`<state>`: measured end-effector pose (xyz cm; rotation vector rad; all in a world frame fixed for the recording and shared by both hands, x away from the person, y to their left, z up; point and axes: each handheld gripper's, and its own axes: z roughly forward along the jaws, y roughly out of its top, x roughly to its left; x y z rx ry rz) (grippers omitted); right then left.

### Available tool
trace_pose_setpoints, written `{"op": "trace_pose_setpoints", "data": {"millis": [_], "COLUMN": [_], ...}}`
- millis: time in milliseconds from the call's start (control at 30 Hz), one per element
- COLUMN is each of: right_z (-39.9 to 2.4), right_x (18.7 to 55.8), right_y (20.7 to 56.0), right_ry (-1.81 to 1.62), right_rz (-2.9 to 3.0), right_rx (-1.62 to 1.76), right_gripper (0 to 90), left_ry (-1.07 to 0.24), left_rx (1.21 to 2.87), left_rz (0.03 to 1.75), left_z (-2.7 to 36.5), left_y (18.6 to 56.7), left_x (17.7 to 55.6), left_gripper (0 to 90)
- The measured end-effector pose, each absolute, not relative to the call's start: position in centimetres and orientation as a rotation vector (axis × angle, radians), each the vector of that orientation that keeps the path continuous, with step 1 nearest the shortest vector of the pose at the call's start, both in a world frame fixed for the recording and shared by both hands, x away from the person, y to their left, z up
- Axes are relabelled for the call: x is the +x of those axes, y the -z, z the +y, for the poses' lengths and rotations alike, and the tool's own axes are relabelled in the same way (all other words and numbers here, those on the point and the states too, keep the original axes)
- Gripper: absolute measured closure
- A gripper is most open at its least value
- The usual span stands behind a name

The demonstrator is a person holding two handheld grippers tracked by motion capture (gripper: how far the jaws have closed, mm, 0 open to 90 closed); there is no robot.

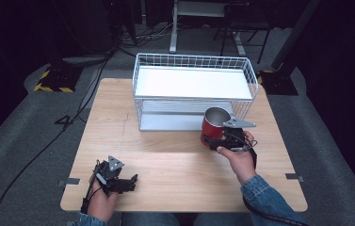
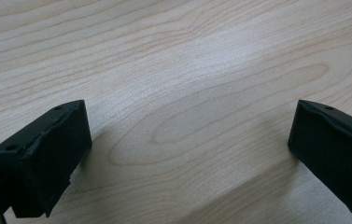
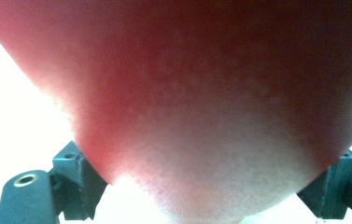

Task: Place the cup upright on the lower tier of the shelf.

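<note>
Left gripper (image 1: 129, 181): I see it low at the near left of the surface (image 1: 165, 160), forearm coming in from the bottom edge, fingers (image 2: 43, 158) spread wide with only bare wood between them.
Right gripper (image 1: 211, 139): my right hand (image 1: 238, 154) reaches forward from a denim sleeve (image 1: 269, 197); its fingers (image 3: 78, 179) are clamped on either side of the cup.
Cup (image 1: 214, 122): red, open mouth up, held just in front of the wire basket (image 1: 194, 89).

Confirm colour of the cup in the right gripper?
Red outside, silvery metal inside; the cup shows best in the high view.
</note>
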<state>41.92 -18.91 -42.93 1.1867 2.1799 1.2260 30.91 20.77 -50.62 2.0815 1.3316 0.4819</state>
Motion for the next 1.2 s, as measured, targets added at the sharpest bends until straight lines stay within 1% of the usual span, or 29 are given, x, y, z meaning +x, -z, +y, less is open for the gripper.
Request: {"op": "trace_pose_setpoints", "data": {"millis": [900,1200], "right_z": [-14.1,-13.1], "right_x": [48.7,50.2], "right_y": [45.3,46.1], "right_ry": [-1.213,-1.246], "right_rz": [2.100,2.048], "right_rx": [1.209,1.198], "right_gripper": [16.9,16.8], "left_ry": [-0.486,-0.484], "left_rx": [2.081,2.080], "left_rz": [1.334,1.336], "left_z": [20.8,20.7], "left_y": [50.6,50.6], "left_x": [30.9,31.0], "left_gripper": [0.1,0.0]}}
